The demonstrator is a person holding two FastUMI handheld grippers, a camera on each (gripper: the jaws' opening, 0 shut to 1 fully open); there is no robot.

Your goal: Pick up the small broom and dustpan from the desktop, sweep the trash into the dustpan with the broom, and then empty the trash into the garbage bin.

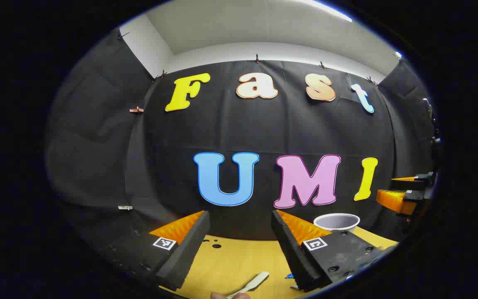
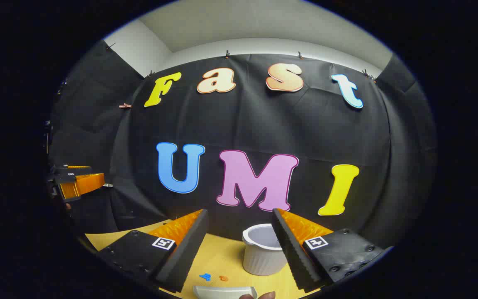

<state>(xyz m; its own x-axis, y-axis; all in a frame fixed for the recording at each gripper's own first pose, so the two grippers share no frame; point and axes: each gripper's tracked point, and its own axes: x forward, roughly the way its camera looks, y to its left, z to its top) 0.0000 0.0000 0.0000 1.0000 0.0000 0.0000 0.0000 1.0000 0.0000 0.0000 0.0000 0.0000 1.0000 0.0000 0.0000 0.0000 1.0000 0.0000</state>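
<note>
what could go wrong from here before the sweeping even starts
Both grippers stand open and hold nothing yet. The bin sits close ahead of the right gripper, so dropping toward the dustpan could knock it over. The blue scrap and orange scrap lie just beyond the dustpan and could scatter if it gets shoved forward. The broom handle below the left gripper looks thin and may slip in a loose grip.

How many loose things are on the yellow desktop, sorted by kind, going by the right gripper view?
White ribbed bin: 1
Blue trash scrap: 1
Orange trash scrap: 1
Grey-white dustpan at the bottom edge: 1
Total: 4
</note>
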